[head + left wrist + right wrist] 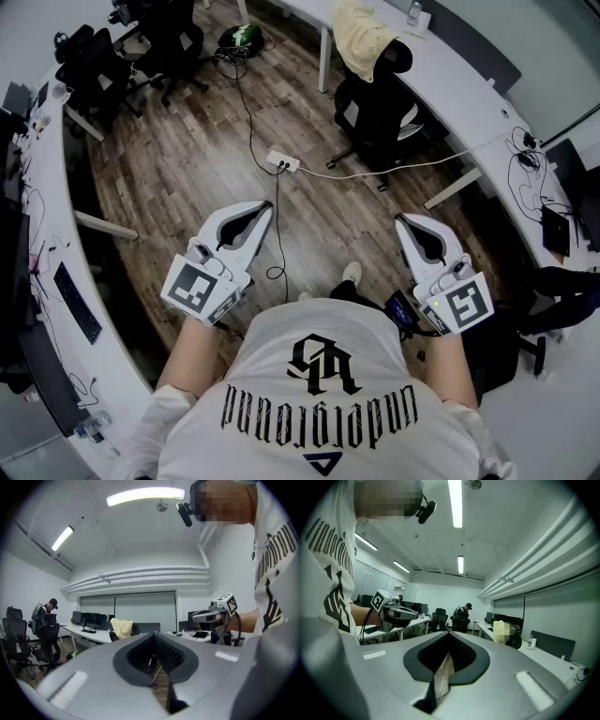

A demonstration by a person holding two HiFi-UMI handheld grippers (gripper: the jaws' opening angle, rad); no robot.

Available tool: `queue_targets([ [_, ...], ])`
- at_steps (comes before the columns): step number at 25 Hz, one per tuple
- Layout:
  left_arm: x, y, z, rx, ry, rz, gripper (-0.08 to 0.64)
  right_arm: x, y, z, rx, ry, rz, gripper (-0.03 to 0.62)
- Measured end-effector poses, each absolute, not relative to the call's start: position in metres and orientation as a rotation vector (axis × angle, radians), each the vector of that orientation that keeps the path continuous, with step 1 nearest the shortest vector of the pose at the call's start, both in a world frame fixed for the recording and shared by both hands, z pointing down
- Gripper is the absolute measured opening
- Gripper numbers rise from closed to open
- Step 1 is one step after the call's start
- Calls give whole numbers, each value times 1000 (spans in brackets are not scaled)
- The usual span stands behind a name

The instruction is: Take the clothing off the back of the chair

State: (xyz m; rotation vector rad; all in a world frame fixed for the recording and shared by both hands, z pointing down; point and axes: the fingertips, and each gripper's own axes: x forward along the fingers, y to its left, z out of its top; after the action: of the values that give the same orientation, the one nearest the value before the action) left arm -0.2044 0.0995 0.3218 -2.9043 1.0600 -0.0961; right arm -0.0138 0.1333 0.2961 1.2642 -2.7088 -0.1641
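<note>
Above plank flooring point(187, 159), left gripper point(267, 205) and right gripper point(401, 219) clench empty fingers point(242, 222); yellow clothing point(361, 37) drapes chair point(375, 111).

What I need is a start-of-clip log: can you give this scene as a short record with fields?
clothing: yellow garment, draped over the chair back
chair: black office chair, beside the white desk
left gripper: shut, empty
right gripper: shut, empty
contact: neither gripper touches the garment
task: not yet begun

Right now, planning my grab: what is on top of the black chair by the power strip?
A pale yellow garment drapes over the black office chair; the upper part of its backrest beneath the cloth is hidden.
</note>
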Motion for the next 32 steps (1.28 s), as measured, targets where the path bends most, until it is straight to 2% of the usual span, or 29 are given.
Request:
queue_targets([
  [18,-193,75,330,-2929,1108,-99,51,-11,108,309,1195,-2745,-125,5],
  [32,-132,-43,338,-2909,1129,-190,51,51,-17,319,1163,-2773,-88,5],
])
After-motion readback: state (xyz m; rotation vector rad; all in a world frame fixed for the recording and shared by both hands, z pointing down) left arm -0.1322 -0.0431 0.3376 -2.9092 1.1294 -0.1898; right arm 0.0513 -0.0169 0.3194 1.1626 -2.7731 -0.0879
